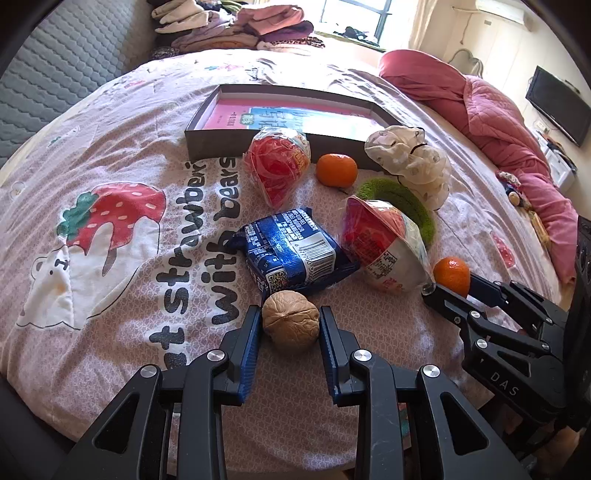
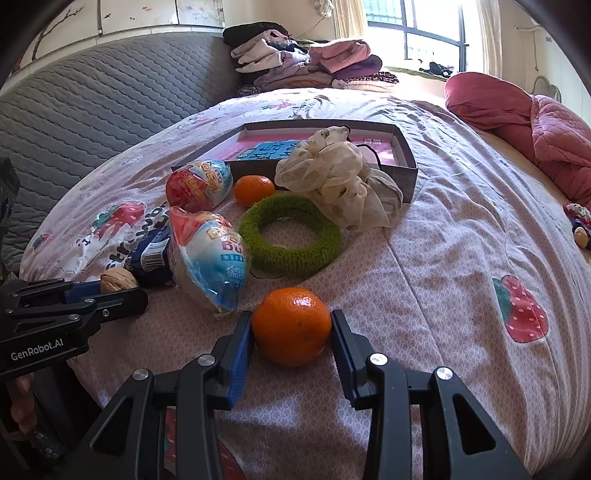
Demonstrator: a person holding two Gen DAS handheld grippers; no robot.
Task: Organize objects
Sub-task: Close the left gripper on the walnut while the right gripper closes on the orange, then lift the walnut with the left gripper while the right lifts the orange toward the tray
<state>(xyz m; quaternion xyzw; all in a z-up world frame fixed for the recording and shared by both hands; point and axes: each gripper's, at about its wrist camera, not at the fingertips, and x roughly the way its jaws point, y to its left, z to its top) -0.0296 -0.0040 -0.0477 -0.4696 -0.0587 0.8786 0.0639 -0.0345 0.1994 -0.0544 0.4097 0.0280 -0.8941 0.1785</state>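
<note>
Daylight pours in from the window (image 2: 413, 33) far beyond the fingertips, blown out to near white, so the room is bright and warm. It strikes the bedspread (image 2: 443, 229) unevenly: sunny patches ahead of the fingers, soft shade beneath and behind them. Glare flashes off the blue packet (image 1: 291, 251) just past the left fingers and off the plastic-wrapped eggs (image 2: 210, 254); a small highlight sits on the orange (image 2: 291, 325) between the right fingers. Both views are sharp at the centre, yet the fisheye bows the bed into a dome, smears detail outward, and leaves black corners.
</note>
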